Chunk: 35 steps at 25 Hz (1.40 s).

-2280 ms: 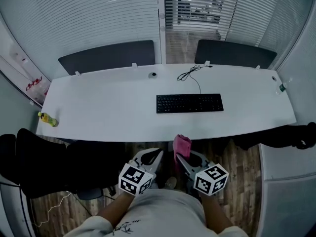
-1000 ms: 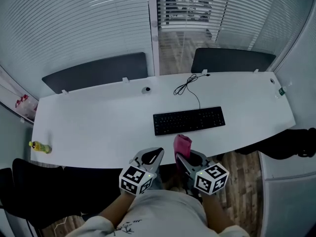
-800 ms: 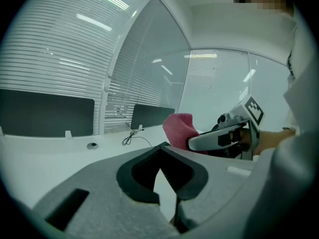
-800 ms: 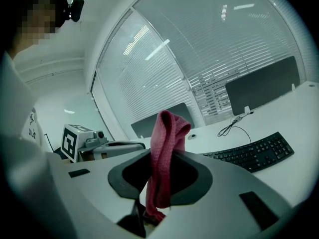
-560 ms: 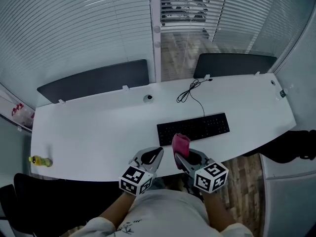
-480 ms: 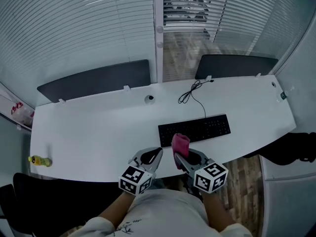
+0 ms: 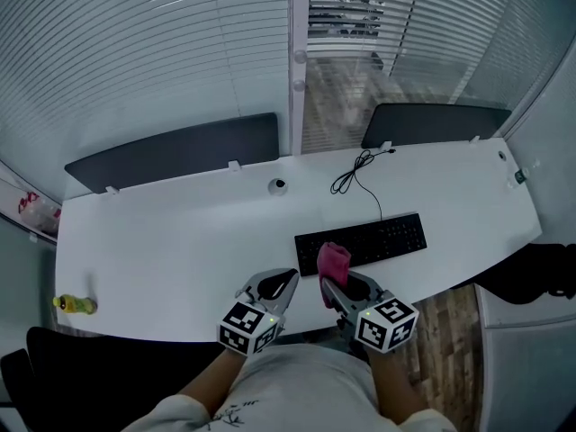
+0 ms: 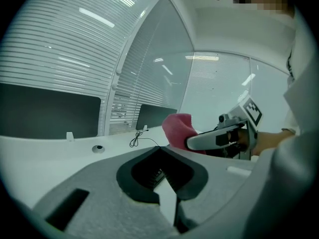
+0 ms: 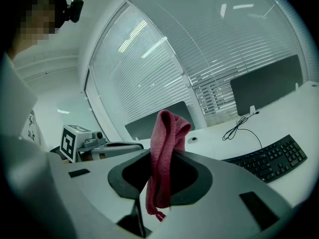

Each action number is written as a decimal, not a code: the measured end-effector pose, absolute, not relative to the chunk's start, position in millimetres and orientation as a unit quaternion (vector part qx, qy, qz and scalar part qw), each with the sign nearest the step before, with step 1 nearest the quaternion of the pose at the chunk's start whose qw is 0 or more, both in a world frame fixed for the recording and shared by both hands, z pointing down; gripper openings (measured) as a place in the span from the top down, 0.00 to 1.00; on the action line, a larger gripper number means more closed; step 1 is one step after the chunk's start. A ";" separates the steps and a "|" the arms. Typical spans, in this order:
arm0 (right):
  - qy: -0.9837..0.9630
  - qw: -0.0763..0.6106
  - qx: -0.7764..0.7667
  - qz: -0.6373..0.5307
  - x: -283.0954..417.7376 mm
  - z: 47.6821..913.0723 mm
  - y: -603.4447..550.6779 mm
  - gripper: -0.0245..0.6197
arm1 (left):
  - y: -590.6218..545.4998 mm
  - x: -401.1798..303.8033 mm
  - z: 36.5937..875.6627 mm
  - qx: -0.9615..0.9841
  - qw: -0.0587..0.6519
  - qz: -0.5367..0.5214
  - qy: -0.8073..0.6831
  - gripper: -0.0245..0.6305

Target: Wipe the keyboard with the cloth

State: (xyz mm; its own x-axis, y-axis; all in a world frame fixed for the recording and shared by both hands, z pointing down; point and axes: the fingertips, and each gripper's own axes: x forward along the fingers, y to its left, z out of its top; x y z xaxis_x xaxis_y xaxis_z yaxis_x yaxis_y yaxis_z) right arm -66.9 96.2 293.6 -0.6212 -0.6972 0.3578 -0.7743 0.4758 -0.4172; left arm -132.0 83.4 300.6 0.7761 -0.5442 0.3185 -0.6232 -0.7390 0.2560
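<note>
You have stepped up to the long white desk [image 7: 180,241], so the flat black keyboard [image 7: 362,239] now lies just ahead of the folded pink cloth [image 7: 334,261], which stands pinched upright in your right gripper [image 7: 337,286]. Your left gripper [image 7: 281,282] is closed on nothing. Wiping looks ready to begin, with no key touched yet.

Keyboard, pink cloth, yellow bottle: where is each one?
keyboard [image 7: 382,236], head view, on its middle keys.
pink cloth [image 7: 334,261], head view, on its bunched top.
yellow bottle [image 7: 74,305], head view, on its body.
</note>
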 end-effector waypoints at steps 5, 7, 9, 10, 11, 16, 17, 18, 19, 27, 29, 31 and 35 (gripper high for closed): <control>-0.854 0.068 0.435 0.277 -60.4 293.9 91.4 0.84 | 78.8 -124.4 311.4 0.926 0.186 0.119 -0.306 0.95; -0.852 0.067 0.437 0.279 -53.0 294.4 90.8 0.84 | 76.9 -116.1 311.4 0.928 0.184 0.119 -0.302 0.95; -0.851 0.070 0.437 0.281 -45.3 295.9 89.4 0.84 | 73.8 -108.9 310.0 0.928 0.184 0.116 -0.303 0.95; -0.851 0.072 0.436 0.282 -42.3 296.1 87.9 0.84 | 71.7 -106.5 309.2 0.927 0.185 0.115 -0.305 0.95; -0.852 0.074 0.434 0.283 -40.2 295.6 85.8 0.84 | 69.3 -104.9 308.5 0.926 0.186 0.114 -0.309 0.95; -0.865 0.080 0.410 0.278 -35.2 288.4 72.8 0.84 | 61.0 -99.1 310.8 0.915 0.198 0.112 -0.332 0.95; -0.867 0.081 0.406 0.278 -33.4 287.5 69.5 0.84 | 59.2 -97.3 311.0 0.913 0.201 0.111 -0.336 0.95; -0.868 0.082 0.402 0.279 -31.5 286.7 66.1 0.84 | 57.4 -95.5 310.4 0.912 0.203 0.111 -0.340 0.95; -0.870 0.083 0.398 0.280 -29.6 286.2 63.0 0.84 | 55.8 -94.0 309.5 0.910 0.204 0.110 -0.344 0.95; -0.876 0.094 0.378 0.286 -24.7 294.9 42.9 0.84 | 42.1 -96.3 316.6 0.894 0.219 0.111 -0.375 0.95; -0.875 0.096 0.375 0.290 -25.5 298.4 38.6 0.84 | 39.1 -97.8 319.7 0.891 0.223 0.114 -0.378 0.95; -0.875 0.100 0.371 0.294 -26.9 302.6 34.5 0.84 | 36.7 -99.1 323.8 0.889 0.228 0.117 -0.380 0.95; -0.874 0.107 0.366 0.300 -31.4 314.0 25.4 0.84 | 31.0 -103.2 334.6 0.886 0.234 0.126 -0.380 0.95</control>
